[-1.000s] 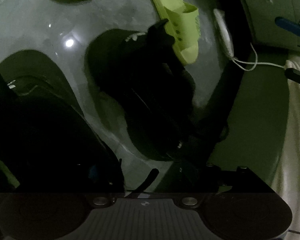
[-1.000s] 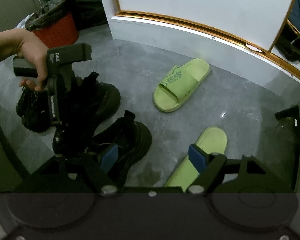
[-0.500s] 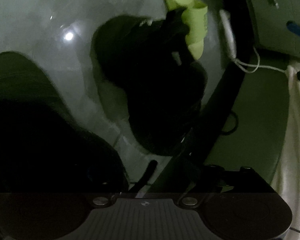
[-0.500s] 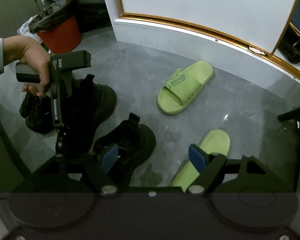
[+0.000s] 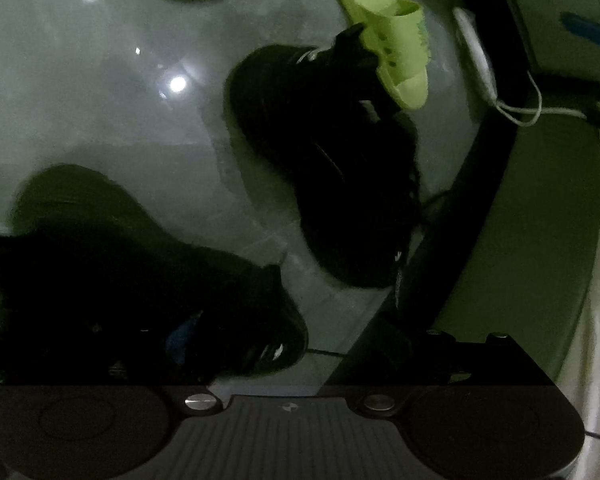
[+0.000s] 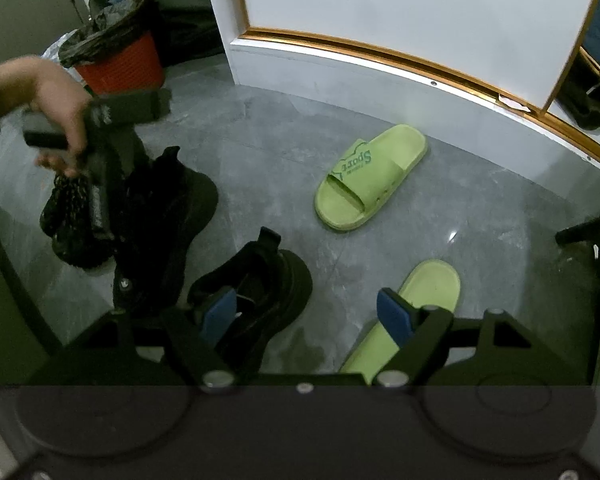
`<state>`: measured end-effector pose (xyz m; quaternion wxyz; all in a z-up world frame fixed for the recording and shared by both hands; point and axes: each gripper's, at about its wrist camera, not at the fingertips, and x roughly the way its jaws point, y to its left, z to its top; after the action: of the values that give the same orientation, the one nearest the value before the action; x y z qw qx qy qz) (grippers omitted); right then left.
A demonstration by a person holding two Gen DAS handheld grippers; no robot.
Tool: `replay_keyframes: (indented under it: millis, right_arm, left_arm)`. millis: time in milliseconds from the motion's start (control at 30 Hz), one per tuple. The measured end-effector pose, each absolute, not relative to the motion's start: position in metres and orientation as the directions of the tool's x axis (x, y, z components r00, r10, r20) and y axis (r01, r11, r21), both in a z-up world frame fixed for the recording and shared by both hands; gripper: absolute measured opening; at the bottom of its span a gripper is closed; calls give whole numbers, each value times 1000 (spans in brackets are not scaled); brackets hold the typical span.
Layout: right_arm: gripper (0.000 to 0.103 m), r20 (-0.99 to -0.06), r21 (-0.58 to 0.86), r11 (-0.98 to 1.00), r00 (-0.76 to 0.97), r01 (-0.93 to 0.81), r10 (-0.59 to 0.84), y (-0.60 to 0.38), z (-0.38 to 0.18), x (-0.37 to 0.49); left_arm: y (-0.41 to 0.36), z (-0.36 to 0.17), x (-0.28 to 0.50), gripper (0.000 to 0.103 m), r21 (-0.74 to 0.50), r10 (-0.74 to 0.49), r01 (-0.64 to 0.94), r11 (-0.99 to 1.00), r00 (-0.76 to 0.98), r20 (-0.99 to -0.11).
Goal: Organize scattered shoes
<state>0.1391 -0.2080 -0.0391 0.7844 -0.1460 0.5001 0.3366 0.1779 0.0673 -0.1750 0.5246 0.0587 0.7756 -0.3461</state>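
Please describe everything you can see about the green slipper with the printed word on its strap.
The green slipper is a lime-green slide that looks like soft foam or rubber, with a thick sole and one broad strap. The strap carries a dark green "Sport" print, upside down in the right wrist view. Small holes line its side. It lies flat, sole down, on the grey floor, near the white gold-trimmed base, apart from the other shoes. Nothing but the floor touches it.

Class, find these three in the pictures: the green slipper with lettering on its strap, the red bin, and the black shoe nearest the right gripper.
green slipper point(image 6: 370, 178), right wrist view, on its strap.
red bin point(image 6: 122, 66), right wrist view, on its side wall.
black shoe point(image 6: 276, 284), right wrist view, on its toe.
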Motion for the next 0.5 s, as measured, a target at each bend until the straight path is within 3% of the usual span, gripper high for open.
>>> replay_keyframes:
  millis: [133, 200, 233, 300, 333, 400, 500]
  right_arm:
    - [76, -873, 107, 737, 291, -667, 391, -209, -34, 138]
    - [76, -870, 106, 748, 302, -656, 389, -211, -33, 140]
    - [76, -871, 109, 752, 302, -650, 387, -212, -34, 141]
    - [76, -872, 113, 759, 302, -641, 384, -213, -35, 142]
    - [76, -873, 113, 759, 301, -641, 384, -213, -35, 142]
    - [76, -873, 114, 761, 301, -639, 383, -214, -36, 142]
    - [76, -874, 115, 762, 300, -637, 382, -214, -36, 142]
  left_arm:
    - [68, -135, 172, 88, -481, -290, 492, 725, -416, -862]
    - [67, -125, 160, 88, -542, -327, 499, 676, -456, -828]
    - [66, -119, 156, 88, -601, -384, 491, 630, -476, -791]
    - [60, -93, 149, 88, -801, -618, 440, 407, -513, -596]
    - [54, -86, 150, 89, -816, -664, 455, 356, -492, -563]
    - [34, -84, 160, 103, -757, -665, 529, 384, -410, -624]
    - [-5, -106, 170, 103, -637, -595, 612, 468, -315, -739]
